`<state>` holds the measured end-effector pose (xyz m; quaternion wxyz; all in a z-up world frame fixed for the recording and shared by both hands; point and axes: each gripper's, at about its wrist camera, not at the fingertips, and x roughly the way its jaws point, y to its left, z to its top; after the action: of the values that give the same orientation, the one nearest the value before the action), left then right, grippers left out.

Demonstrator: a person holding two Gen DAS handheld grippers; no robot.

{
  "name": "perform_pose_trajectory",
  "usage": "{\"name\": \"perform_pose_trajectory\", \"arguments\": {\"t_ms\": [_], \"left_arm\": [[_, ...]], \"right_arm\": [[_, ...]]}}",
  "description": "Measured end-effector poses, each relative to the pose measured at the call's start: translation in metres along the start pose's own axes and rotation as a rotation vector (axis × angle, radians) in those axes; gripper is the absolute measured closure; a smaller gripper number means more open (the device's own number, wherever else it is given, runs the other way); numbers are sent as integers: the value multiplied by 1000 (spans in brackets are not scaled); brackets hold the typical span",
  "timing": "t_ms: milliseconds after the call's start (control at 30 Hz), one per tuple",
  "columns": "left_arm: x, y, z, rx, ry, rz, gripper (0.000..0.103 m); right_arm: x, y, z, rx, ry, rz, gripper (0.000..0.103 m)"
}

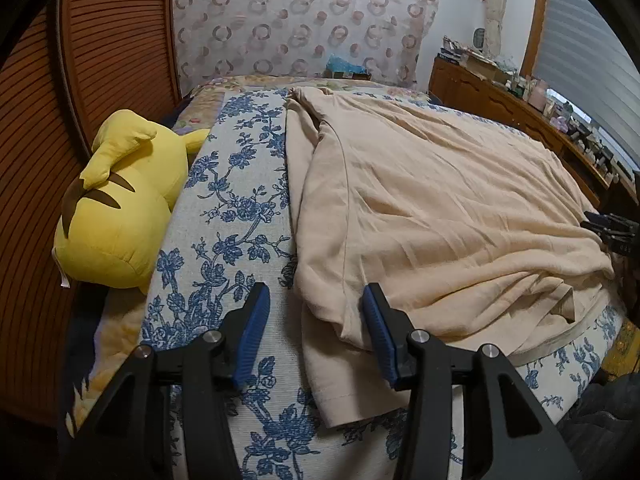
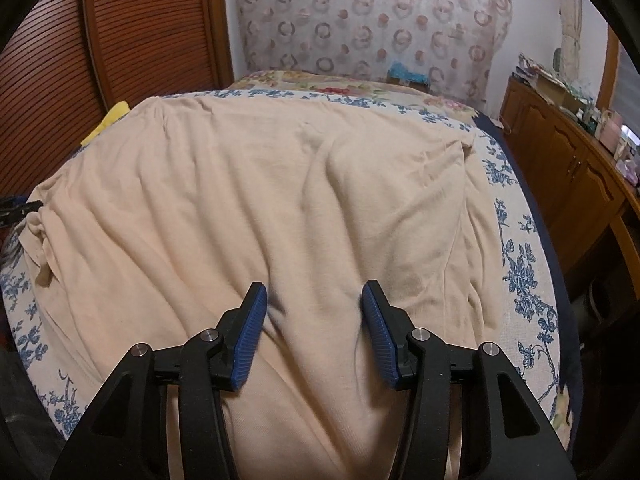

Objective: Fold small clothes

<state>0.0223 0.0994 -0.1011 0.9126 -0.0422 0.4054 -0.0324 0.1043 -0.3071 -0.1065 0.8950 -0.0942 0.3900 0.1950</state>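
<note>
A beige garment (image 1: 420, 208) lies spread and wrinkled on the blue-flowered bed cover (image 1: 236, 200). It also fills the right wrist view (image 2: 280, 200). My left gripper (image 1: 316, 300) is open and empty, its jaws straddling the garment's near left edge, where a sleeve hangs toward me. My right gripper (image 2: 314, 296) is open and empty, low over the garment's near middle. The right gripper's tip (image 1: 608, 228) shows at the far right of the left wrist view. The left gripper's tip (image 2: 16, 210) shows at the left edge of the right wrist view.
A yellow plush toy (image 1: 120, 208) lies on the bed's left side beside a slatted wooden door (image 1: 100, 40). A patterned curtain (image 1: 300, 20) hangs behind the bed. A wooden cabinet (image 2: 568, 168) with clutter on top runs along the right.
</note>
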Motion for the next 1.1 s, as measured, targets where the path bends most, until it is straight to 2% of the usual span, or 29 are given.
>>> {"name": "perform_pose_trajectory", "arguments": {"t_ms": [133, 233, 400, 533, 600, 633, 700, 933, 1100], "left_arm": [[-1, 1, -1, -27, -9, -45, 56], [0, -4, -2, -10, -9, -48, 56], [-2, -11, -2, -6, -13, -98, 63], [1, -13, 0, -1, -15, -102, 77], [2, -13, 1, 1, -15, -95, 87], [2, -12, 2, -3, -13, -95, 99], [2, -11, 3, -11, -15, -105, 101], [-40, -34, 30, 19, -175, -160, 101], [-54, -51, 53, 57, -241, -218, 101]], "right_arm": [[0, 0, 0, -1, 0, -1, 52], [0, 0, 0, -1, 0, -1, 52], [0, -1, 0, -1, -1, 0, 52], [0, 0, -1, -1, -1, 0, 52], [0, 0, -1, 0, -1, 0, 52], [-1, 0, -1, 0, -1, 0, 52], [0, -1, -1, 0, -1, 0, 52], [-1, -1, -1, 0, -1, 1, 52], [-1, -1, -1, 1, -2, 2, 52]]}}
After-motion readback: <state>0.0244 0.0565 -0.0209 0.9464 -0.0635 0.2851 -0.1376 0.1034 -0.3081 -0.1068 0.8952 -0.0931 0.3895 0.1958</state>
